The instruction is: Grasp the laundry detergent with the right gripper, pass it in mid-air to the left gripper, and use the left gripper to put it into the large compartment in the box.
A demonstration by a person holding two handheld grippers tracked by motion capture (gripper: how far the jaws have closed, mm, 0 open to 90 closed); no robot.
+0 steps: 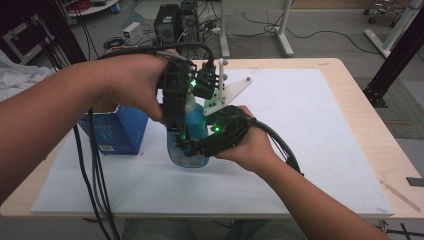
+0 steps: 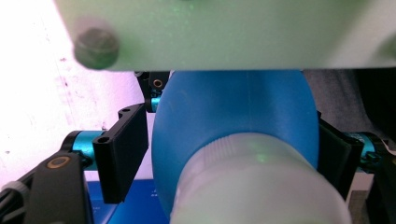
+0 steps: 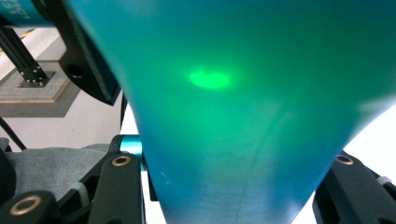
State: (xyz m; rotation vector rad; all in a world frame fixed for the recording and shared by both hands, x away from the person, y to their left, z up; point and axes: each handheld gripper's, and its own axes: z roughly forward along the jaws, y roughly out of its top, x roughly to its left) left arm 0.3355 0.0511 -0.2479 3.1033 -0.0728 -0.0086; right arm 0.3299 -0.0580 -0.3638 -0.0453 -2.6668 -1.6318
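A: High view, nearest first: the right gripper comes in from the lower right and is clamped on the body of the blue bottle, which stands upright on the white mat, a little left of the middle

B: And the left gripper?

A: It reaches down from above at the bottle's neck. In the left gripper view the jaws flank the blue shoulder below the whitish cap; the left pad stands just clear, so it's a narrowing gap, not yet a grip

B: Room around it?

A: A blue box sits just left of the bottle. The right half of the mat is bare out to its edge, and the wooden table rims it. Beyond the far edge are table legs and floor cables
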